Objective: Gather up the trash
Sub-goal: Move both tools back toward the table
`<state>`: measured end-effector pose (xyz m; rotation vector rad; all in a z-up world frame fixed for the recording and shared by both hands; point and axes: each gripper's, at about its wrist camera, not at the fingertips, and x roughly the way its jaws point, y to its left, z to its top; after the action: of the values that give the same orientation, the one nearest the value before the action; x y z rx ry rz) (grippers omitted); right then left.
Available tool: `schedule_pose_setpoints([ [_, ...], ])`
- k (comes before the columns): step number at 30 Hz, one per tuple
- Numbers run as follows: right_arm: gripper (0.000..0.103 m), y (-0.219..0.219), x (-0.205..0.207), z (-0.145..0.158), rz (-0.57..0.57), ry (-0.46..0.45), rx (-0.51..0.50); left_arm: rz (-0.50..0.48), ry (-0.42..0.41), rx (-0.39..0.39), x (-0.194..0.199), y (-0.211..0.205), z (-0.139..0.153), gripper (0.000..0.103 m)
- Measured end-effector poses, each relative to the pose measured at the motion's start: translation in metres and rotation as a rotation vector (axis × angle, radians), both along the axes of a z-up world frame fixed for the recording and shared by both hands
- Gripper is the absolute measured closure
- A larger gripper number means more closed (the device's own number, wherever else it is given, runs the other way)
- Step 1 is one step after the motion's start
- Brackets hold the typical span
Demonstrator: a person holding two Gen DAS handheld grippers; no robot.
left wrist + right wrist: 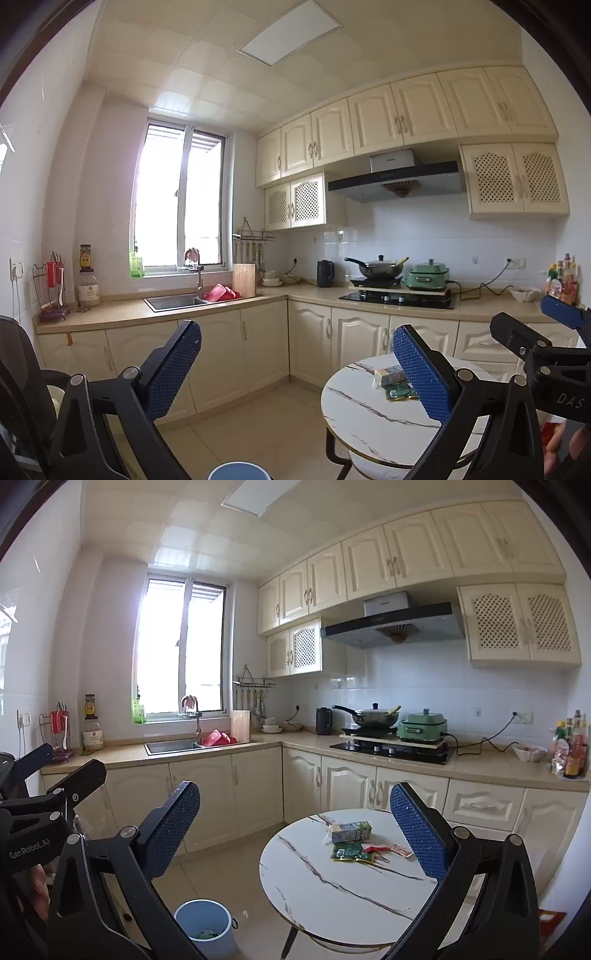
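We see carton (pixel 350 831) and wrappers (pixel 351 853) near table (pixel 332 893) far edge; bin (pixel 205 928) on floor, left.

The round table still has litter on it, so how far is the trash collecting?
Barely begun. The blue bin already holds something green. Nothing is in hand: left gripper and right gripper are open. The carton, green wrapper and red packet remain on the round table.

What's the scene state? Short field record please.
left hand-held gripper: open, empty
right hand-held gripper: open, empty
table: round, marble top
trash on table: milk carton, green packet, red packet
bin: blue, on floor left of table, some trash inside
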<state>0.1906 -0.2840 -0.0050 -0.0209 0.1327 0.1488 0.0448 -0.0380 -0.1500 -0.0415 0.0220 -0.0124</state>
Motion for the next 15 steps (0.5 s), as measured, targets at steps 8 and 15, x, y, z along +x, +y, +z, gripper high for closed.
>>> schedule_pose_setpoints([
  [8, 0.0, -0.001, -0.007, -0.001, -0.014, -0.01, 0.01, 0.0, 0.012, -0.001, 0.022, 0.009, -0.008, 0.001],
  [15, 0.0, -0.004, -0.007, -0.006, -0.019, -0.007, 0.013, -0.004, 0.033, 0.006, 0.048, 0.004, 0.008, 0.001],
])
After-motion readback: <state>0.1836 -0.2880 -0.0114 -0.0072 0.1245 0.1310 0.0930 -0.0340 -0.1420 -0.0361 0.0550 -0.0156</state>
